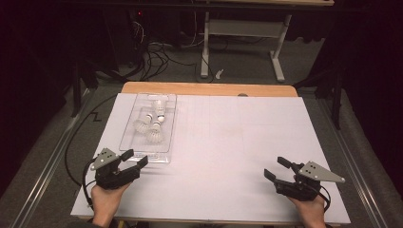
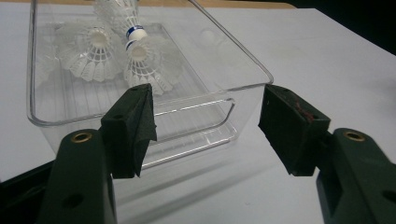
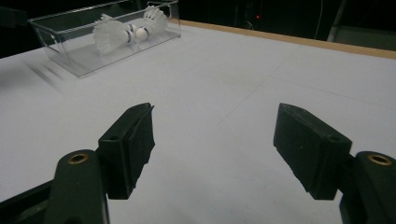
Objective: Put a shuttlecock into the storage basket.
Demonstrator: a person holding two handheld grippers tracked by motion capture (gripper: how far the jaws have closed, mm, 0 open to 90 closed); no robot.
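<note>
A clear plastic tray [image 1: 170,124] lies on the left half of the white table top, with three white shuttlecocks [image 1: 152,124] inside it. In the left gripper view the tray's near wall [image 2: 196,116] stands just beyond the jaws, and the shuttlecocks [image 2: 116,56] rest at its far end. My left gripper [image 1: 134,159] is open just short of the tray's near end, nothing between its jaws. My right gripper [image 1: 278,168] is open at the front right, over bare table. The right gripper view has the tray [image 3: 70,51] and shuttlecocks [image 3: 123,30] far off at upper left.
A white sheet [image 1: 228,142] covers the table, with a wooden edge [image 1: 209,88] at the back. Behind the table, cables [image 1: 157,57] lie on the floor beside a white desk frame [image 1: 242,38]. A person's hands hold both grippers at the front edge.
</note>
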